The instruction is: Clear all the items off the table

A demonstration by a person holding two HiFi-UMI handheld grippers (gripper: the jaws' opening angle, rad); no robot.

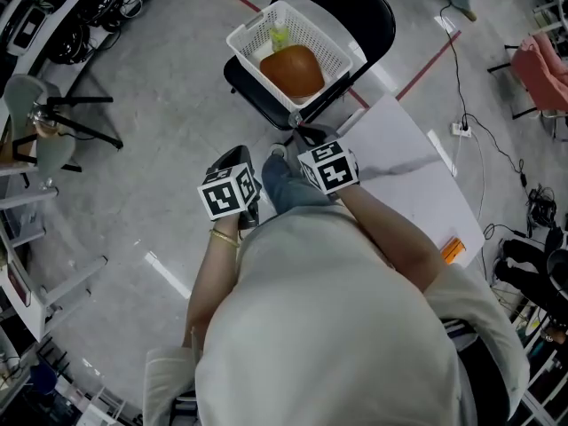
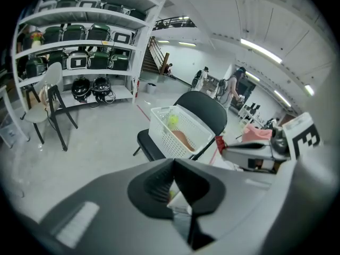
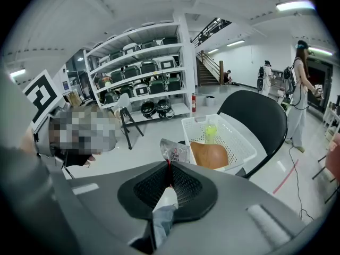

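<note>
1. My left claw [image 2: 173, 161] is pinched fully together. Nothing sticks out past its tips. A pale shape shows low behind the pads, and I cannot tell what it is.
2. Ahead stands a white basket [image 1: 330, 41] on a black chair [image 1: 373, 16]. A brown rounded thing [image 1: 291, 71] and a yellow-green bottle [image 1: 280, 38] already lie in it.
3. My right claw [image 3: 170, 164] is clamped on a small foil packet [image 3: 174, 151]. Its crinkled silver top with red print stands up above the tips, in the air short of the basket.
4. I judge the packet very light, thin and limp. The foil is likely slick, so a grip on a corner could slide or let it flop. My pads bite across its lower part, below the top edge. That looks like the safest hold, since the flat faces give the ribbed pads the most to press on. I see no reason to squeeze gently, unless the filling can burst.
5. To drop it, I think I only need my tips over the basket's open top. A packet this light may flutter, so releasing low seems wise.
6. On the right is the white desk [image 1: 399, 162]. An orange thing [image 1: 451, 249] lies near its edge, too small to identify, so the clearing looks unfinished.
</note>
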